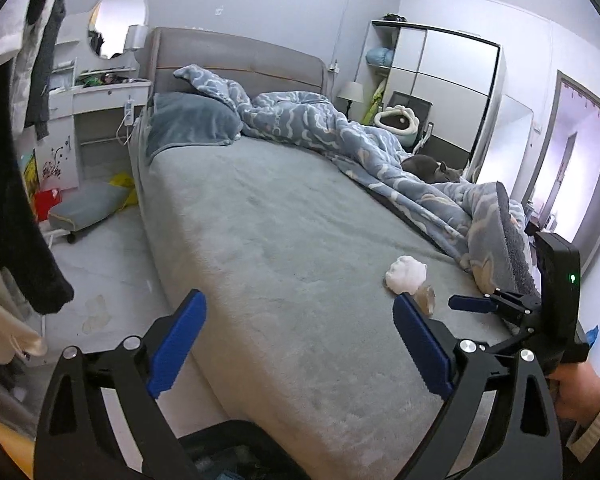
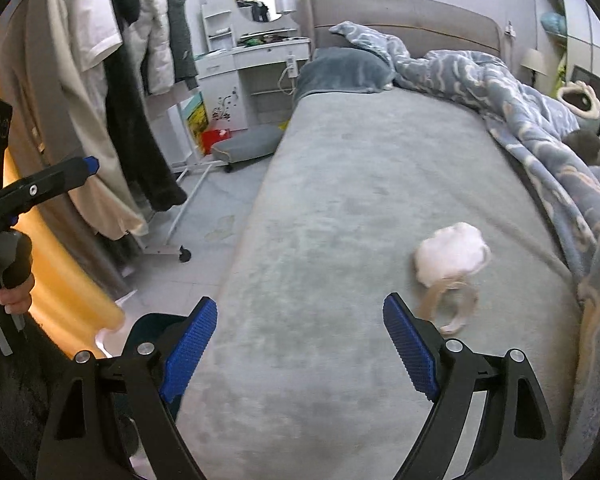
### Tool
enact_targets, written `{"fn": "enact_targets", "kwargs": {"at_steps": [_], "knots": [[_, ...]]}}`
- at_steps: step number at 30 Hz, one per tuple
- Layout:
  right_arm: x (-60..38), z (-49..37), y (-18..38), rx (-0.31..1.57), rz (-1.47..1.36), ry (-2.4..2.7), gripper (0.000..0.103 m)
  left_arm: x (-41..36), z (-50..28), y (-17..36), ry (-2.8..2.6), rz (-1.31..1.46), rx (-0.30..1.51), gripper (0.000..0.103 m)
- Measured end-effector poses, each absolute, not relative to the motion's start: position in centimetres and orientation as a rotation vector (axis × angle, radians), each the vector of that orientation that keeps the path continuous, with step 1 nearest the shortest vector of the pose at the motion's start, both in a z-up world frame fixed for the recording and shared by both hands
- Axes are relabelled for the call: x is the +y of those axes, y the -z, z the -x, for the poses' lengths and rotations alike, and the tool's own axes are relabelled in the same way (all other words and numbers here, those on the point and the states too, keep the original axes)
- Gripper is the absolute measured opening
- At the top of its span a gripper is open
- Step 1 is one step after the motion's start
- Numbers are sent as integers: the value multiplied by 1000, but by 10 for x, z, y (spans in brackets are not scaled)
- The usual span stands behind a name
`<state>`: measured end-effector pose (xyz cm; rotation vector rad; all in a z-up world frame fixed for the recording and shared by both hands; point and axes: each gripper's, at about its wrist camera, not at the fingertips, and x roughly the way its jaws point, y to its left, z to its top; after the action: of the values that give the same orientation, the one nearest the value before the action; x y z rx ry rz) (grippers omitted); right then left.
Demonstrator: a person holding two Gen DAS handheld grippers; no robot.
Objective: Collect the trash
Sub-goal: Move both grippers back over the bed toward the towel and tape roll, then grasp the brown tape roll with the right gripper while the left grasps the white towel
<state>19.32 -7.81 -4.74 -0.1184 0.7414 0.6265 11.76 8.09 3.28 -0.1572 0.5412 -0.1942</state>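
Two open claws w/ nothing, tissue wad (image 2: 450,252) on bed (image 2: 320,200)

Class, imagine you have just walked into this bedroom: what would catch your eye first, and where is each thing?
First, the white crumpled wad lying on the bare grey bed, with a clear plastic scrap just in front of it, ahead of the open right gripper. Next, the rumpled blue patterned duvet heaped along the bed's far side, where a dark cat lies curled.
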Motion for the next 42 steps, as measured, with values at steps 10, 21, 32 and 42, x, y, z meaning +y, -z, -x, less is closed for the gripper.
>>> {"fn": "enact_targets", "kwargs": {"at_steps": [10,21,32,42], "knots": [[-106,-214,46,728,106,-609,88,57,-143,-29,212,115,567,96],[-154,-238,59,782,58,-511,89,15,-181,-25,301,20,604,96],[-150,-264,83,851,23,-585,81,-26,-217,-2,446,-53,680,96],[-152,-284,96,904,9,-591,79,-44,-245,6,493,-72,704,96]]}}
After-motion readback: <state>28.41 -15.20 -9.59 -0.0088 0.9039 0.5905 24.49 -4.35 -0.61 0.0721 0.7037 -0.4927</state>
